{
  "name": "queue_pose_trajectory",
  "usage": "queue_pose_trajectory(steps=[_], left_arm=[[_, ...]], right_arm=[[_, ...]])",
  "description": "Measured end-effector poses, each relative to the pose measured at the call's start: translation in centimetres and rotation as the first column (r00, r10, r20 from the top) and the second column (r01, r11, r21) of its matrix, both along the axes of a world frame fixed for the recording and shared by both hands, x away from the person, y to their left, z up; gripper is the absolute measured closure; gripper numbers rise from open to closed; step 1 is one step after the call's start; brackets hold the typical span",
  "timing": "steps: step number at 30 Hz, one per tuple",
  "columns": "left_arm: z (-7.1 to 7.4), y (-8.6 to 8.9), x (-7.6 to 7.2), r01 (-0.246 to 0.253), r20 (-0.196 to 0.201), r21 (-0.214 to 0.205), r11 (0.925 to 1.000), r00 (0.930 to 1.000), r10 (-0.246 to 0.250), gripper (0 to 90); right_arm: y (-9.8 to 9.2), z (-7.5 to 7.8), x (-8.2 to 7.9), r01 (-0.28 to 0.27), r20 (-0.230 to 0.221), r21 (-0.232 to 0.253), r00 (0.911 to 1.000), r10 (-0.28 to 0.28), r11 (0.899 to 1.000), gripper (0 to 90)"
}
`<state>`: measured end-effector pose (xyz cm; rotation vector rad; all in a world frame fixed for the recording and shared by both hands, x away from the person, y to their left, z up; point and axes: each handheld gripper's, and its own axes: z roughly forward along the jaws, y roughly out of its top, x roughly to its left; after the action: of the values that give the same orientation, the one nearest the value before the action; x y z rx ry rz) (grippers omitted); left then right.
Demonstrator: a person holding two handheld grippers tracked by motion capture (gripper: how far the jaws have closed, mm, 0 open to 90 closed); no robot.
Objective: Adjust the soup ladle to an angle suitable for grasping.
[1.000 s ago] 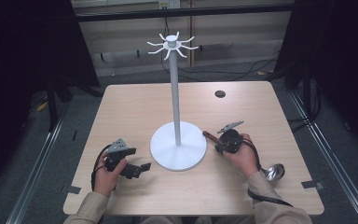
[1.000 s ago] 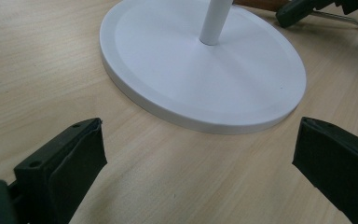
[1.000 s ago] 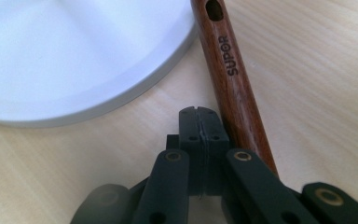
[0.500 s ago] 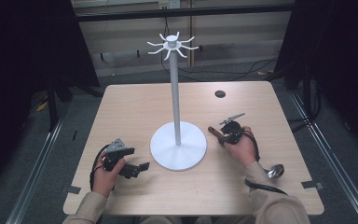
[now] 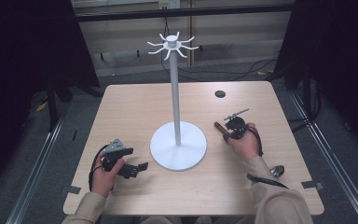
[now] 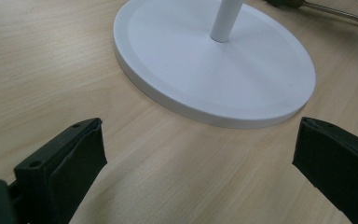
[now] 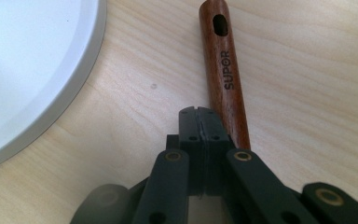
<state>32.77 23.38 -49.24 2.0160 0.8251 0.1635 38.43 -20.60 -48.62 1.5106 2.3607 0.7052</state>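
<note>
Finds the right gripper (image 7: 199, 114) pressed together on nothing, tips just beside the wooden handle of the spoon (image 7: 223, 70), at centre right of the high view. Records a shift since a second ago: from close beside the stand (image 5: 177, 107) up and to the right in the frame, jaws closed throughout. Places the spoon flat on the table (image 5: 135, 107), bowl at lower right, holed handle end toward the stand. Finds the left gripper (image 6: 200, 135) spread wide and empty at lower left, unmoved. Judges no grip taken yet; calls for opening the right jaws around the handle before any lift to the hooks (image 5: 171, 45).
</note>
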Motion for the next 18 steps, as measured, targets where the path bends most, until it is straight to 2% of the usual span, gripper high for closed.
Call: queue_pose_trajectory(steps=[4,7,10,15,18], left_arm=[[0.0,-0.1,0.0,0.0,-0.002,0.003,1.0,1.0,0.0,1.9],[0.0,-0.2,-0.1,0.006,0.001,0.004,1.0,1.0,-0.006,1.9],[0.1,-0.4,-0.2,0.009,-0.001,0.006,0.9999,1.0,-0.009,1.9],[0.0,-0.5,-0.2,0.014,-0.002,0.007,0.9999,0.9999,-0.014,1.9],[0.0,-0.6,-0.2,0.015,-0.004,0.009,0.9999,0.9999,-0.015,1.9]], right_arm=[[-0.1,0.6,-0.3,0.004,0.003,0.007,1.0,-0.004,1.0,87.4],[-0.3,1.7,-0.6,0.003,0.007,0.016,1.0,-0.003,1.0,81.7],[-0.8,2.7,-1.0,-0.014,-0.009,-0.012,0.9999,0.014,1.0,74.4],[-1.6,3.1,-1.2,-0.015,-0.036,-0.036,0.9993,0.013,0.999,68.7],[-2.0,2.8,-1.2,-0.016,-0.054,-0.049,0.9985,0.013,0.999,65.2]])
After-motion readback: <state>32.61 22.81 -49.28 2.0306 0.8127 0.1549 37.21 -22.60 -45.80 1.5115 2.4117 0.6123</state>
